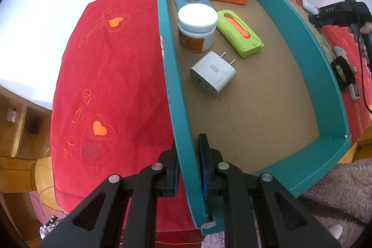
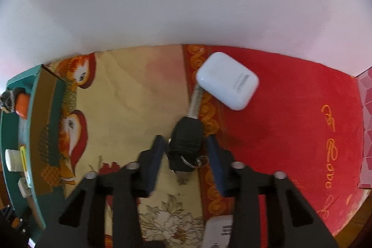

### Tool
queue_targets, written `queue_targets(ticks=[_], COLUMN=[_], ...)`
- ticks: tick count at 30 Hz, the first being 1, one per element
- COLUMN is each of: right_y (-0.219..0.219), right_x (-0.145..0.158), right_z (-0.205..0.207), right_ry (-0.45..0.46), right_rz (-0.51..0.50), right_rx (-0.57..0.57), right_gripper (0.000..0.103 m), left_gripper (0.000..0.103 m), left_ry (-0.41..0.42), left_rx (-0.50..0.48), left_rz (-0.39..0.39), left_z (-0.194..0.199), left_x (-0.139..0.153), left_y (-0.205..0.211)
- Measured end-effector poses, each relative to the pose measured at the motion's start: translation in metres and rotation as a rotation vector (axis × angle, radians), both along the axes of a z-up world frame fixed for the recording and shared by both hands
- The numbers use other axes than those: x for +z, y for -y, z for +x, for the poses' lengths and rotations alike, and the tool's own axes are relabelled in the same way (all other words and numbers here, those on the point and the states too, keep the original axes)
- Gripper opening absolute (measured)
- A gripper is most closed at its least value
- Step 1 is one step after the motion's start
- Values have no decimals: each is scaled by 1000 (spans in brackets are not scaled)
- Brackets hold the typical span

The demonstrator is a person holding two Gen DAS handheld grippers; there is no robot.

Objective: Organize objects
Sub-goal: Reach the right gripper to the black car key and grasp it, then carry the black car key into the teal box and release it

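Earbud case (image 2: 227, 80) touching key (image 2: 186, 138) tip.

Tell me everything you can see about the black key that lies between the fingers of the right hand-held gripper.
The black key lies flat on the patterned cloth. It has a blocky black head, seemingly plastic, and a silvery metal blade pointing at the white earbud case, its tip hidden under it. A metal ring hangs at the head's near end. The right hand-held gripper straddles the head; contact is unclear.
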State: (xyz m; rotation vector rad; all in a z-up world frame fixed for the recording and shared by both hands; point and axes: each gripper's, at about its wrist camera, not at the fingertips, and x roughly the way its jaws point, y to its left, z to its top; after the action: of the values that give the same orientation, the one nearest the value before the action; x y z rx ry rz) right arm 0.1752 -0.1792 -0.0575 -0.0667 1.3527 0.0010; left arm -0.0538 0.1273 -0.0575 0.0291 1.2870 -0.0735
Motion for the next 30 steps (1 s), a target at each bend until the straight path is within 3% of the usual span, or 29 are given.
queue_targets(ticks=[4, 21, 25, 30], right_y=[8, -26, -24, -45], right_x=[0, -3, -3, -15], right_z=[1, -32, -29, -31], right_ry=[4, -24, -30, -2], right_rz=[46, 76, 91, 6], right_rx=[-23, 90, 82, 127], right_gripper=[30, 31, 41, 42], left_gripper=[13, 13, 13, 13], left_ry=[0, 0, -1, -1], left_rx=[-1, -6, -7, 1], left_rz=[4, -1, -1, 0], left_z=[0, -1, 0, 1], left_x=[0, 0, 0, 0], left_y=[1, 4, 4, 5])
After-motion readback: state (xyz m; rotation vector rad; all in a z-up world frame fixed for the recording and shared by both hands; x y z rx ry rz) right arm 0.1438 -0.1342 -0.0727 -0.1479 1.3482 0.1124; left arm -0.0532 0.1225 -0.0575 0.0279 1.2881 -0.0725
